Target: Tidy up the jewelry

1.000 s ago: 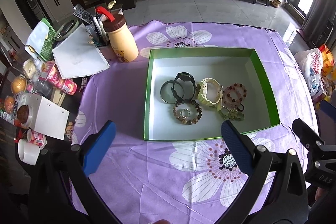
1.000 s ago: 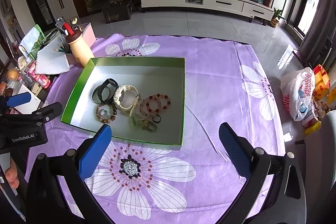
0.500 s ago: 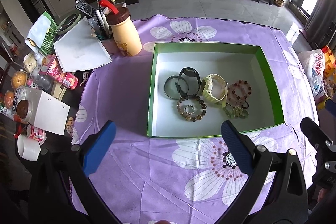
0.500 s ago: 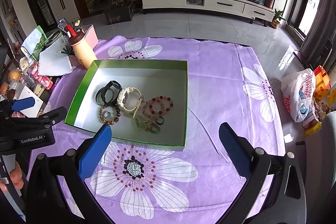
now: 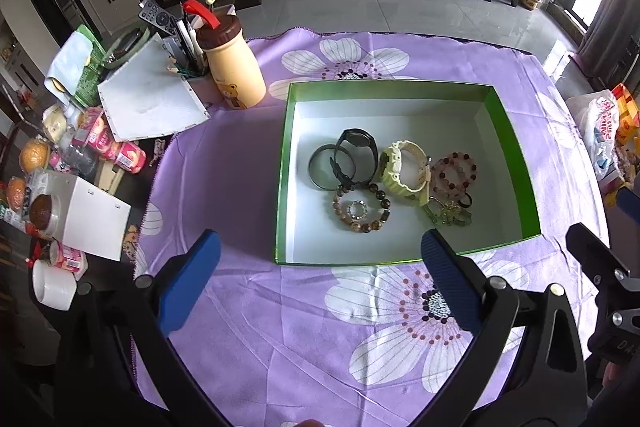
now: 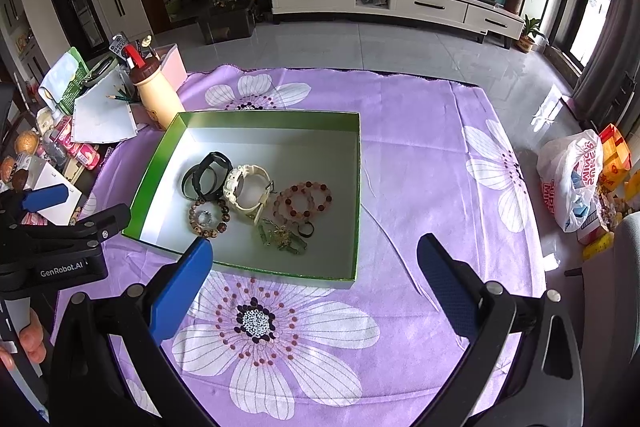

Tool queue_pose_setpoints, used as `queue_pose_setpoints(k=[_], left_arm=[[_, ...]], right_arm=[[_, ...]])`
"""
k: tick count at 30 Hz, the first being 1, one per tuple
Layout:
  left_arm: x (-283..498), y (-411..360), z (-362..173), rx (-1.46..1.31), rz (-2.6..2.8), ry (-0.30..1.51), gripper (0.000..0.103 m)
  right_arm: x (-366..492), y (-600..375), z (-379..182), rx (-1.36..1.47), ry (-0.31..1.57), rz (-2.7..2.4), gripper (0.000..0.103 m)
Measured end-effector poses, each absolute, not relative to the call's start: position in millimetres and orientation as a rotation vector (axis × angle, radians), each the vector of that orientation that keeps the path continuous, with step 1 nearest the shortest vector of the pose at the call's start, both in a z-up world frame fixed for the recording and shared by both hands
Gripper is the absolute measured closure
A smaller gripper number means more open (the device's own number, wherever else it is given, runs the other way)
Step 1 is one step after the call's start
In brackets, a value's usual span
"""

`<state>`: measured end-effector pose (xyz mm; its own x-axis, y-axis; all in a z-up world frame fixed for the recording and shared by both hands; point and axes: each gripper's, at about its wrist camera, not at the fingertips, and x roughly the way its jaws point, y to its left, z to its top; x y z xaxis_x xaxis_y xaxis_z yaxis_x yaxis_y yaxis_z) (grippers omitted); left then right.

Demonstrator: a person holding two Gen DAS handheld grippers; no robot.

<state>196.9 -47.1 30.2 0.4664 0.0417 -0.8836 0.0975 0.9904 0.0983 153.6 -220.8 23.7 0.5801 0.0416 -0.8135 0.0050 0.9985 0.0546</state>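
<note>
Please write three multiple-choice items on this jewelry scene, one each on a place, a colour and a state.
1. Where does the small ring lie?
A. inside the brown bead bracelet
B. on the cloth
C. on the cream watch

2. What colour are the box walls?
A. red
B. green
C. blue

3. How are both grippers?
A. shut on a bracelet
B. shut, empty
C. open, empty

Answers:
A: the small ring sits within the brown bead bracelet.
B: the box walls are green.
C: the left gripper and right gripper are spread, holding nothing.
</note>
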Motion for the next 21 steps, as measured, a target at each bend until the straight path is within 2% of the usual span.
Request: queue_pose_setpoints(k=[21], left_arm=[[200.9,-48.7,26.7,0.137,-0.044,1.094,0.002]], right_arm=[[159.3,-225.3,14.7,0.064,0.962,0.015,0.001]])
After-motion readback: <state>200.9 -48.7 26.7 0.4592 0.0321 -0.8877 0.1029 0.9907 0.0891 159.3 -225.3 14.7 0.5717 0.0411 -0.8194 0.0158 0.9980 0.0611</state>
